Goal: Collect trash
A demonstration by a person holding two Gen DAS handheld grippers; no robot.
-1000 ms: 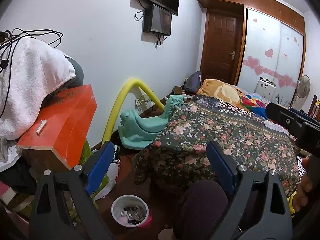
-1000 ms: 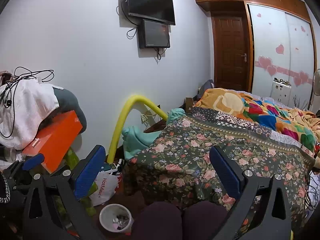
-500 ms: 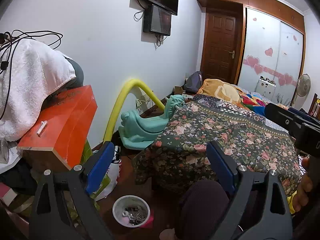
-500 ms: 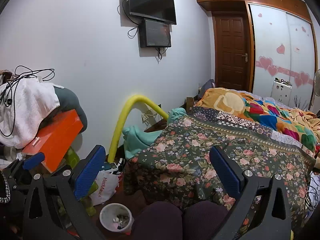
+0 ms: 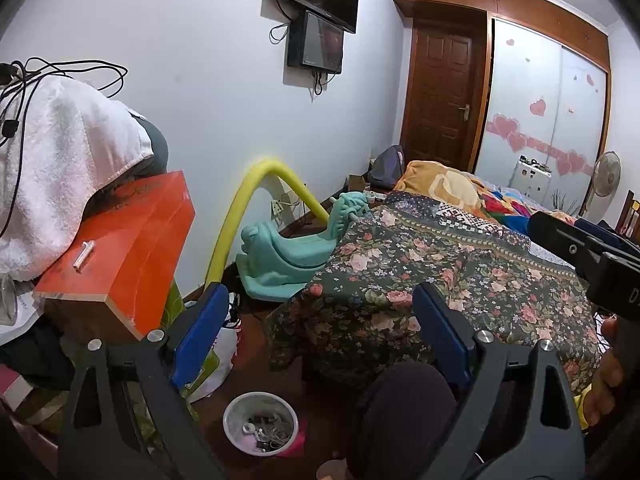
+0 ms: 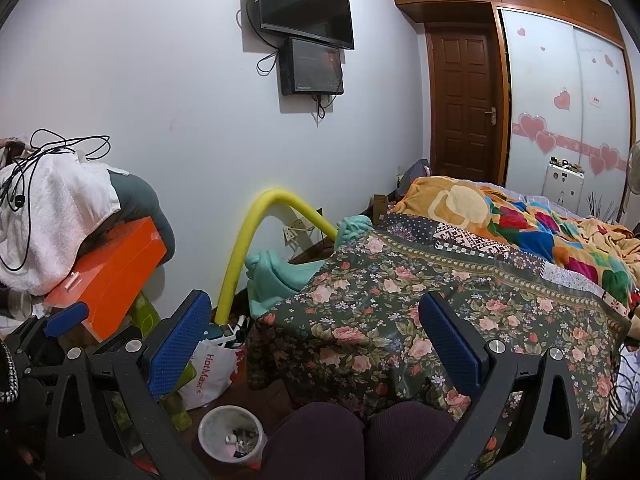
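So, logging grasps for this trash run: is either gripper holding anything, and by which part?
Nothing is held: left gripper and right gripper are both open and empty.

- White bin, lower centre of the left wrist view: holds small pale and dark scraps, too small to identify. In the right wrist view the same bin is partly covered at its right by a dark-clad knee.
- Pink item beside the bin: mostly hidden behind it.
- White shopping bag: lettering cut off by the blue finger.
- Teal rocking toy: right part hidden behind the floral quilt.
- Standing fan: cropped by the right frame edge.
- Lower wall screen: display content unreadable.
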